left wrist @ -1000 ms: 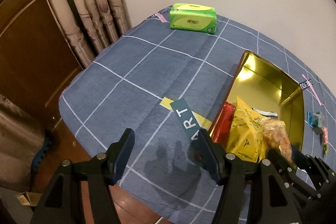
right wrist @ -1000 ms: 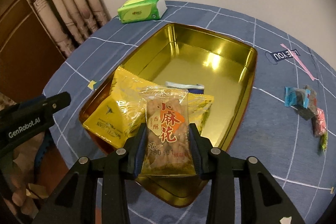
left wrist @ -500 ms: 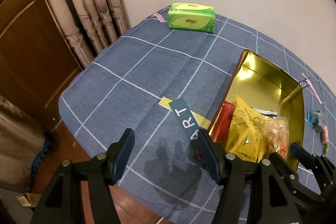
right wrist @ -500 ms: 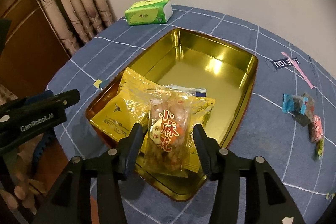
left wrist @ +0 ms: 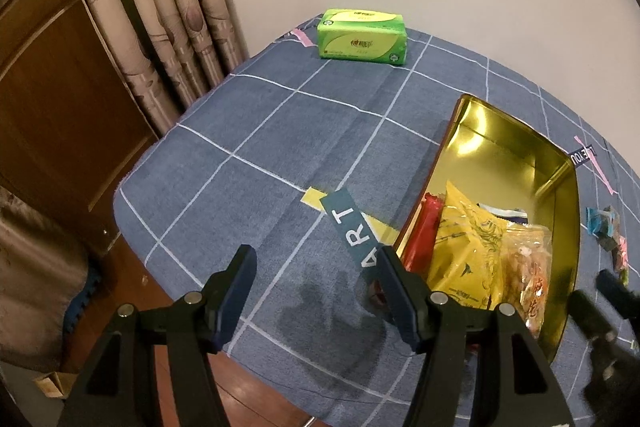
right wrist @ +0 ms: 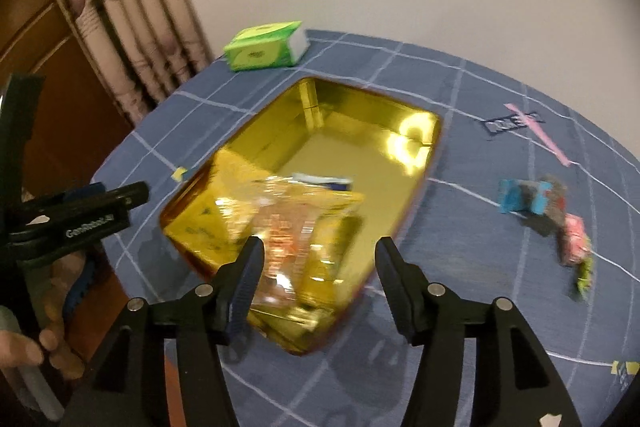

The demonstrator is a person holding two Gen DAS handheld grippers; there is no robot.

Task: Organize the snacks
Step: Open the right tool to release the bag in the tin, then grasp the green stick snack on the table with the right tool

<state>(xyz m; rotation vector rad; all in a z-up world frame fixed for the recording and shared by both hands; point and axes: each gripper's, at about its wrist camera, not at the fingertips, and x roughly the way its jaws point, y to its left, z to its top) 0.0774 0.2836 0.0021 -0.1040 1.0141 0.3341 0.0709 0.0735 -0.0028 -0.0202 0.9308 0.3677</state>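
A gold tin (right wrist: 404, 211) (left wrist: 568, 211) sits on the blue checked cloth. Inside its near end lie a yellow snack bag (left wrist: 468, 247) (right wrist: 208, 223), a red packet (left wrist: 430, 223) and a clear bag of fried twists (left wrist: 528, 279) (right wrist: 288, 239). My right gripper (right wrist: 318, 263) hovers over the tin's near corner, its jaws opening, with the twists bag lying free below them. My left gripper (left wrist: 316, 279) stands open over bare cloth left of the tin, nothing between its fingers. Several small wrapped snacks (right wrist: 552, 219) (left wrist: 604, 231) lie on the cloth right of the tin.
A green tissue pack (left wrist: 362, 39) (right wrist: 266, 47) lies at the table's far side. Curtains (left wrist: 160, 7) and a wooden door stand to the left. A label reading ART (left wrist: 352, 231) is stuck on the cloth beside the tin. The table's near edge runs just below the grippers.
The right gripper opened and let go of the twists bag, which now lies in the tin. It then pulled back and up. The left gripper stayed put.
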